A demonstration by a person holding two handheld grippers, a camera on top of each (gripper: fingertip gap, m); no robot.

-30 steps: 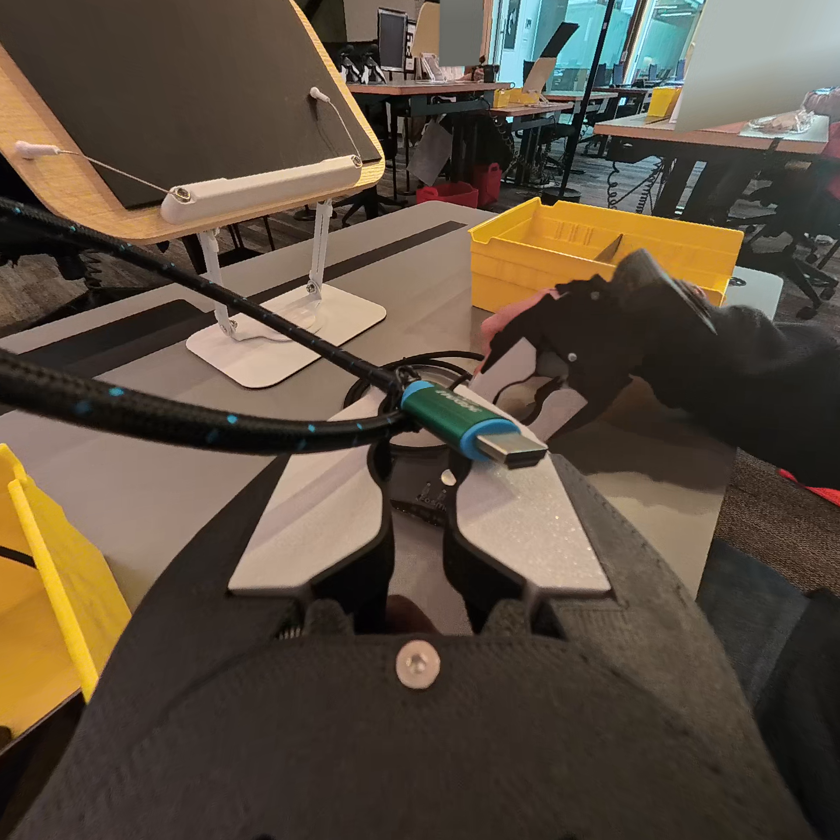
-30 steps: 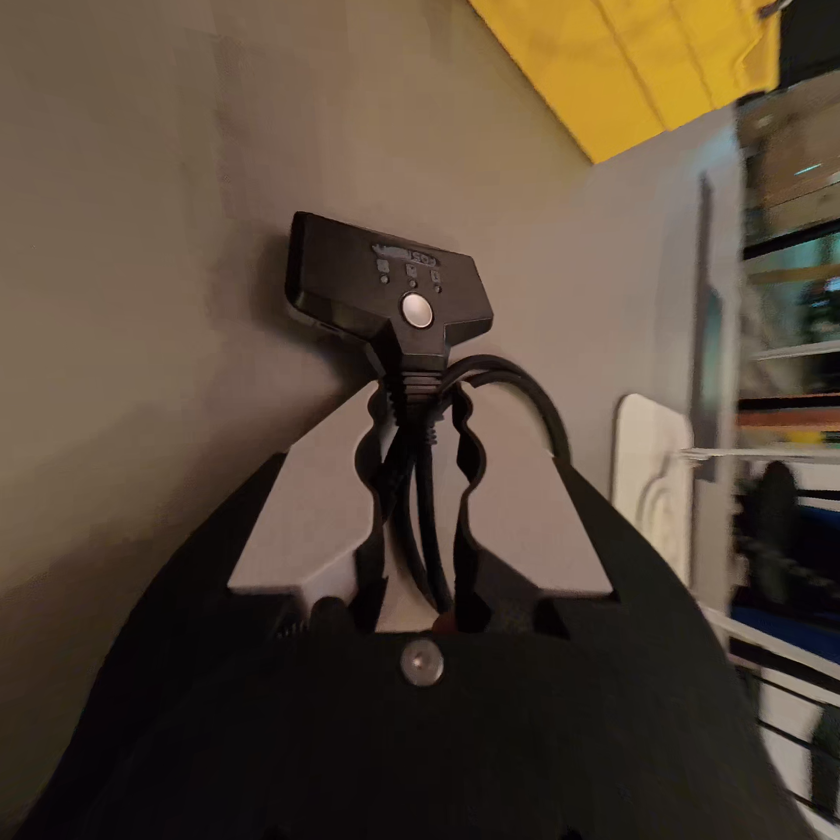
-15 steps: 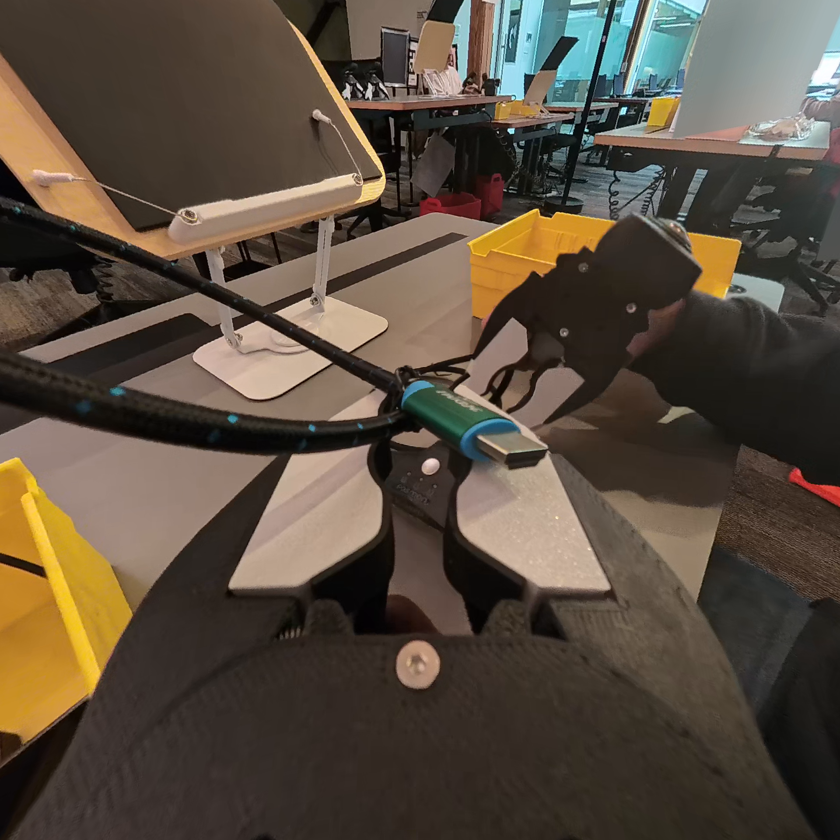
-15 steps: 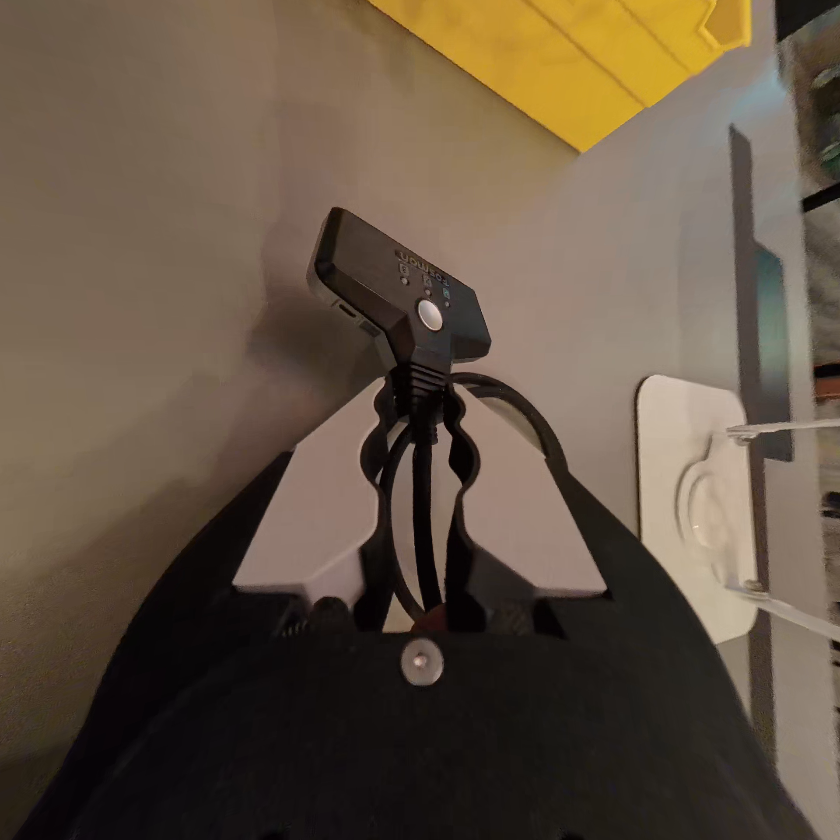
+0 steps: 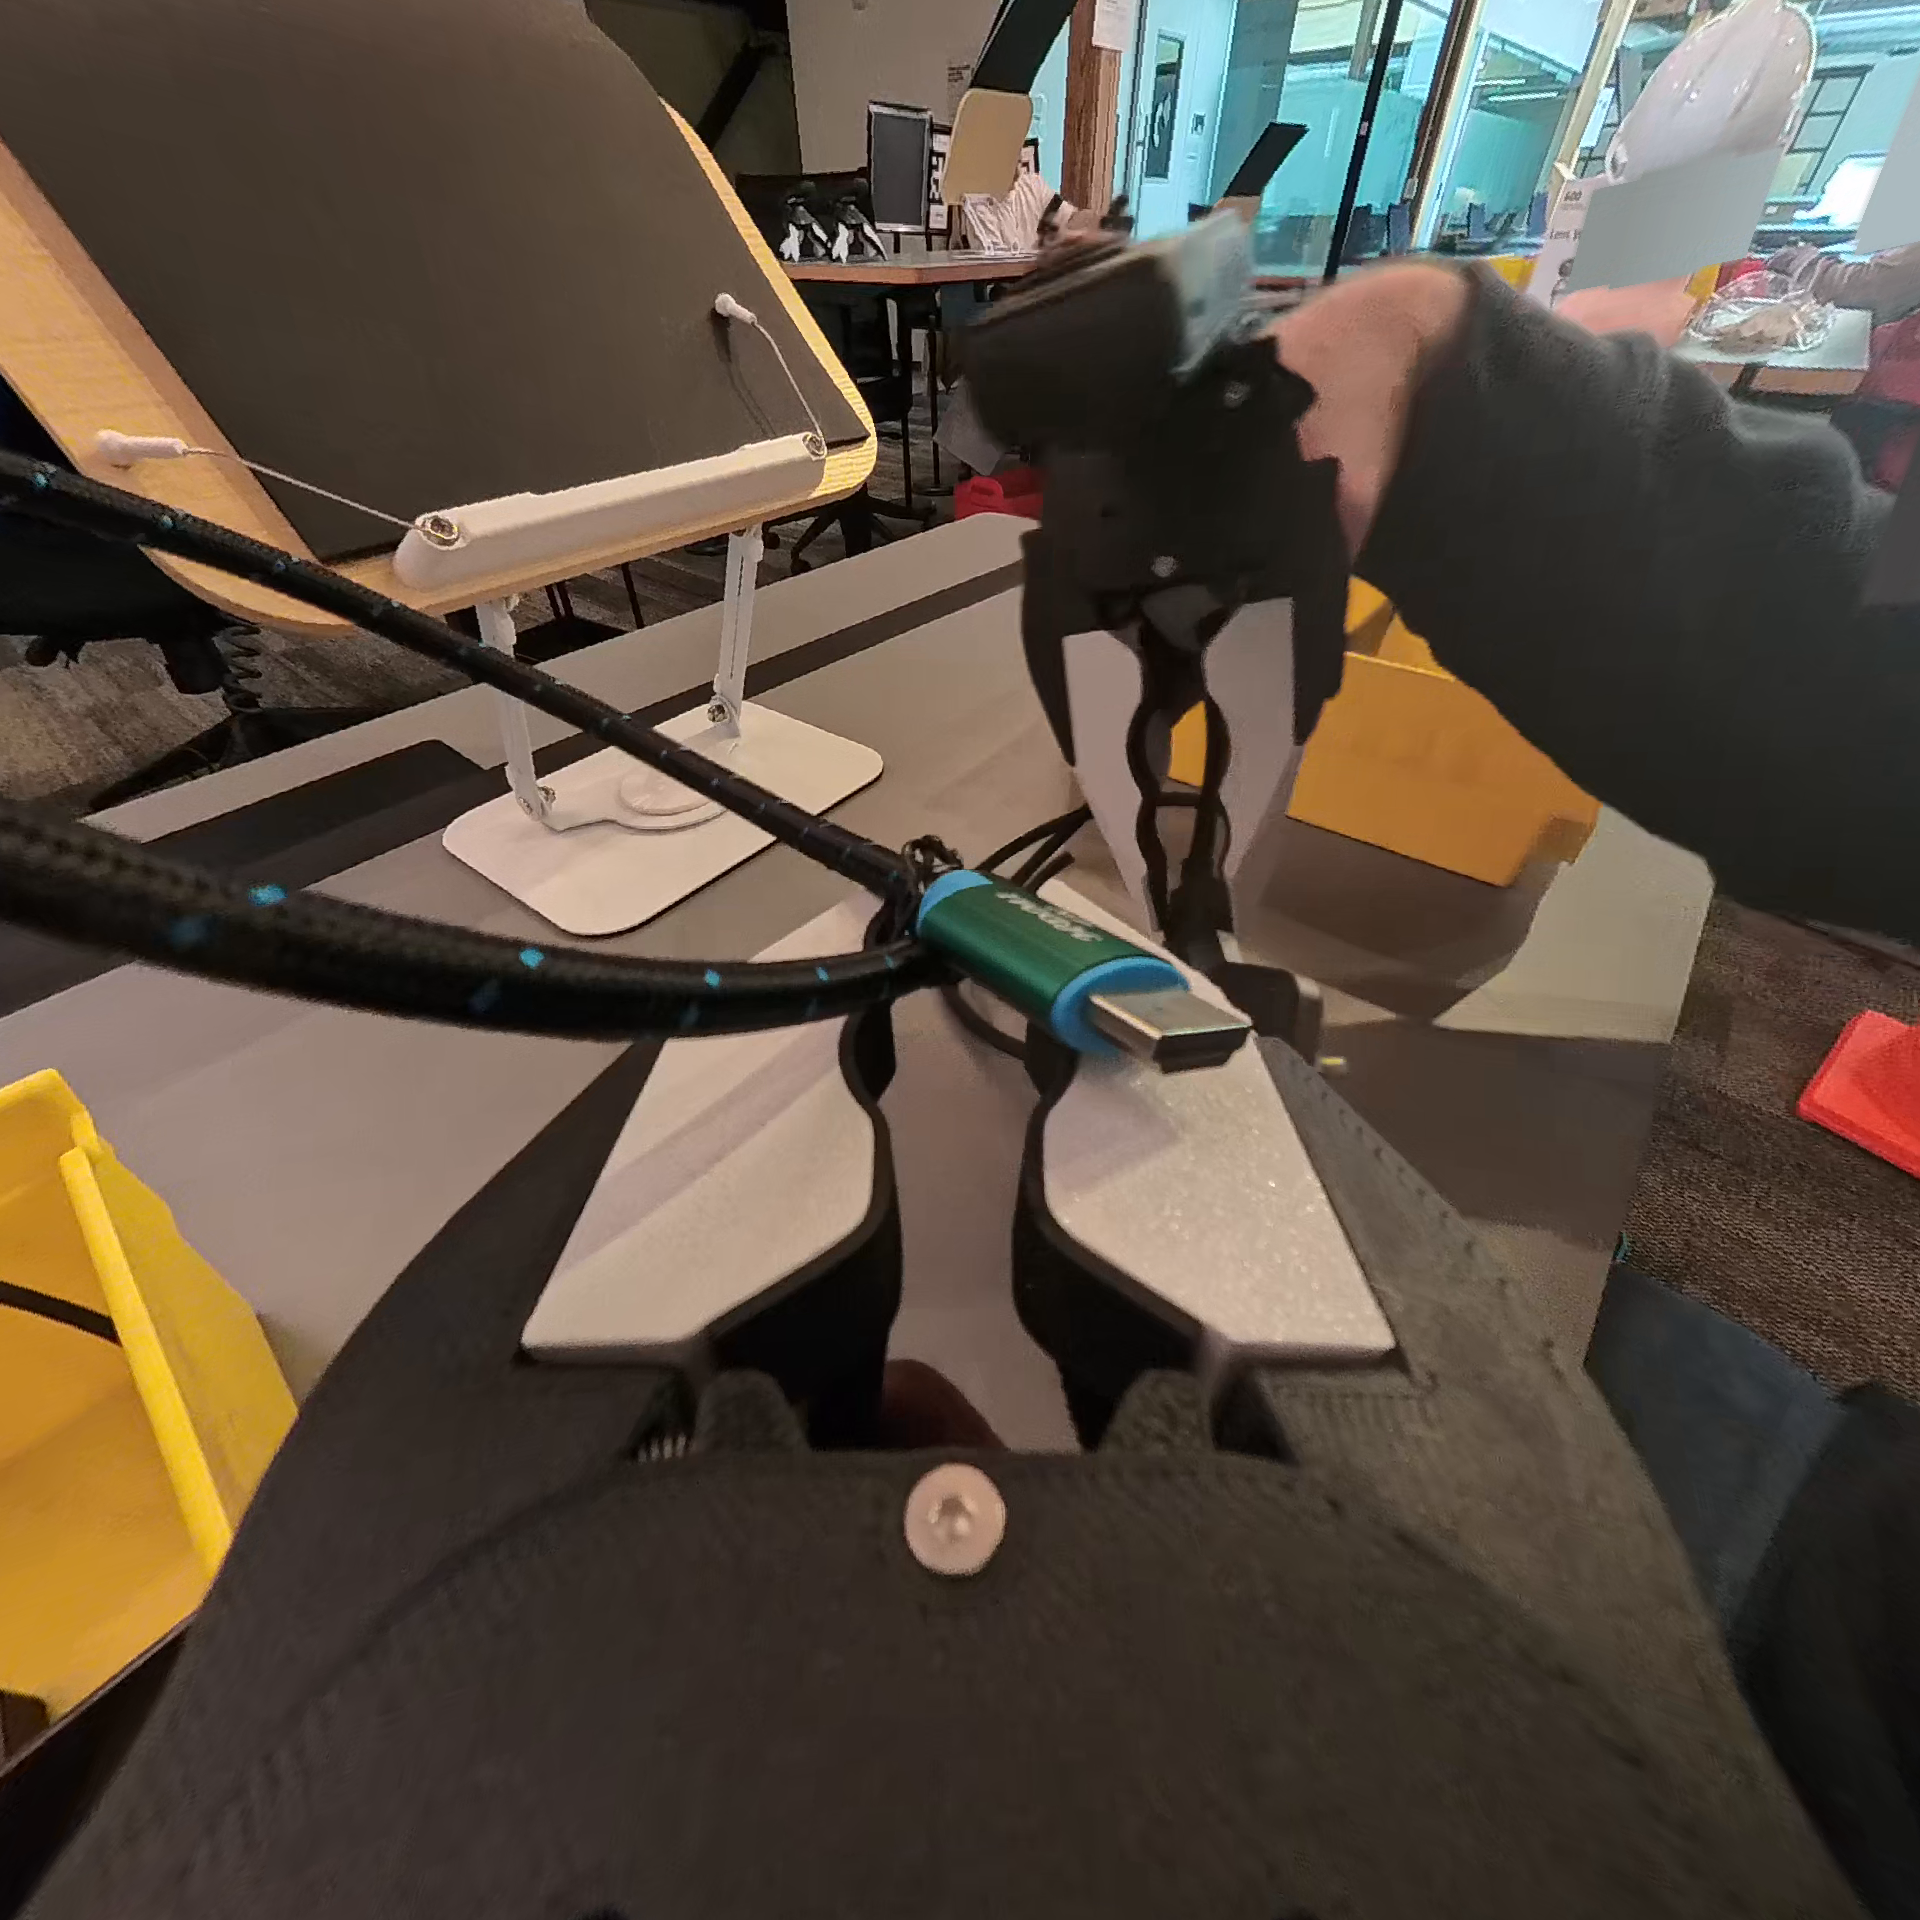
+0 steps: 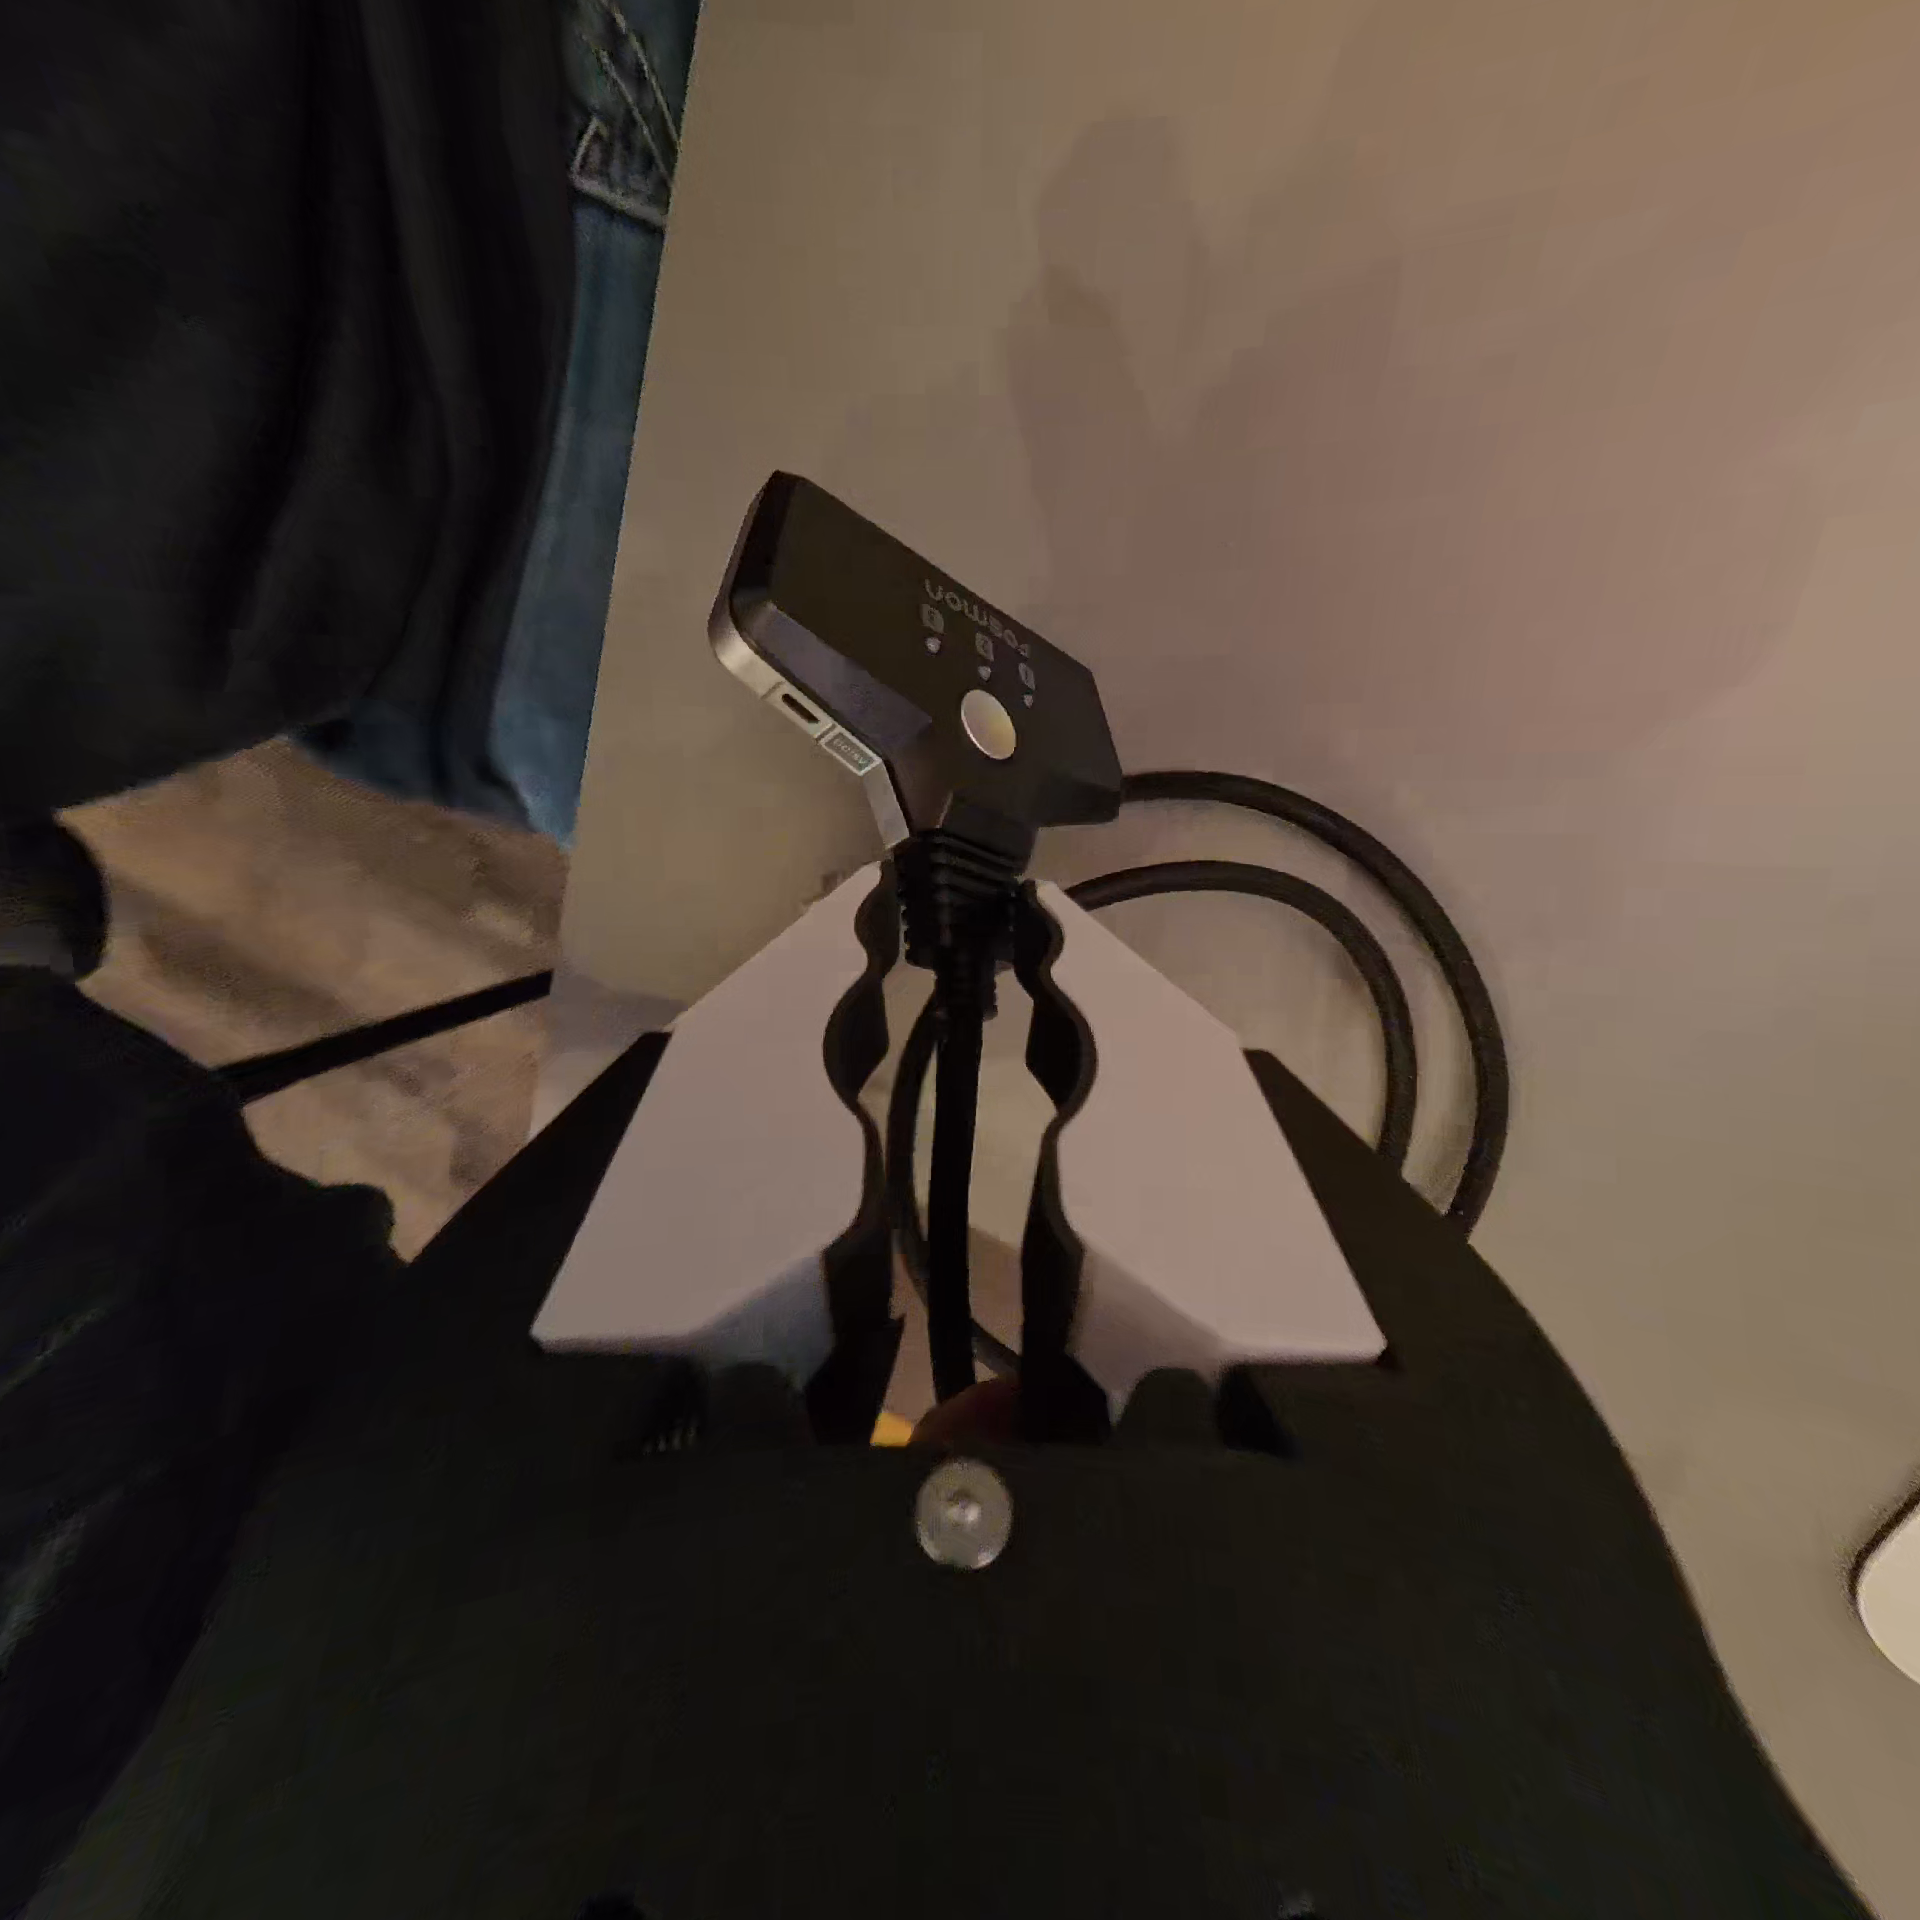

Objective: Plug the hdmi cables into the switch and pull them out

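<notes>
My left gripper (image 5: 951, 1023) is shut on a black braided HDMI cable (image 5: 416, 961) just behind its green and blue plug (image 5: 1039, 961). The plug's metal tip points right. In this view my right gripper (image 5: 1184, 883) hangs fingers-down beyond the plug, over the grey table (image 5: 312, 1091). The black switch (image 5: 1283, 1003) shows partly behind the plug's tip. In the right wrist view my right gripper (image 6: 956, 914) is shut on the ribbed cable neck of the switch (image 6: 914, 665). The switch has a round button on top, and its port side faces left. Its own cable (image 6: 1403, 987) loops to the right.
A wooden book stand with a white base (image 5: 665, 821) stands at the back left. One yellow bin (image 5: 1423, 769) is behind the right gripper, another (image 5: 104, 1351) at the near left. The table's edge and a person's clothing (image 6: 260, 416) are left of the switch. Left tips to right tips: about 15 cm.
My right gripper has risen and turned to point down, swinging the switch round so its port side faces the table's edge. My left gripper still holds the plug in about the same place.
</notes>
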